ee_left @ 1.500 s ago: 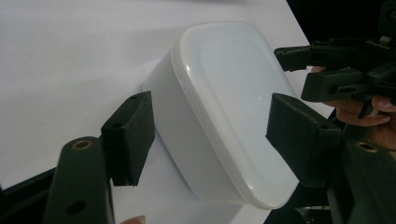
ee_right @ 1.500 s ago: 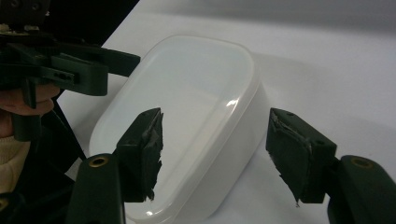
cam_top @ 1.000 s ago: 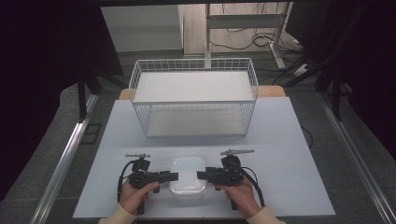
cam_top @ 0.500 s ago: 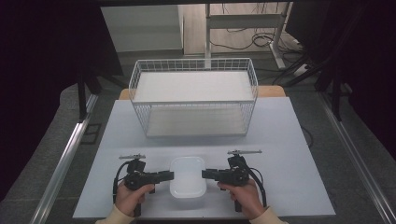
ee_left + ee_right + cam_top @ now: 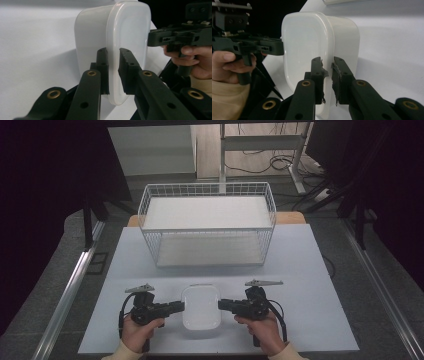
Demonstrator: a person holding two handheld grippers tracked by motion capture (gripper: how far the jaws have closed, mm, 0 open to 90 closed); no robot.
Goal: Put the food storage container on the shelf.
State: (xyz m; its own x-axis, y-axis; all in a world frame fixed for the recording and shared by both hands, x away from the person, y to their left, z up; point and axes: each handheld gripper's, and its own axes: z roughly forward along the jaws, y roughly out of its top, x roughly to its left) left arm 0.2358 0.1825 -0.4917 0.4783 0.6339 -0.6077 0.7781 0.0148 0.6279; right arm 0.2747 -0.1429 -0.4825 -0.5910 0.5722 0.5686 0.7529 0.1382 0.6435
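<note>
1. One white bench (image 5: 320,285) carries everything, spreading beyond both sets of jaws on all sides.
2. A white wire basket (image 5: 207,222) stands on the bench well ahead of the jaws, apart from them and from what they hold.
3. A white plastic container with its lid on (image 5: 201,306) lies flat on the bench between the two sets of jaws, its short sides facing them. In the left gripper view (image 5: 125,37) and the right gripper view (image 5: 312,42) the lid's rim runs into the gap of each pair of jaws.
4. The left gripper (image 5: 179,306), held in the person's left hand (image 5: 141,330), has just been closing its jaws; they now clench the rim at the container's left edge, one pad on the lid side and one on the body side.
5. The right gripper (image 5: 223,304), held in the right hand (image 5: 262,329), has likewise just been closing; its jaws grasp the rim at the opposite edge, facing the left jaws across the container.
</note>
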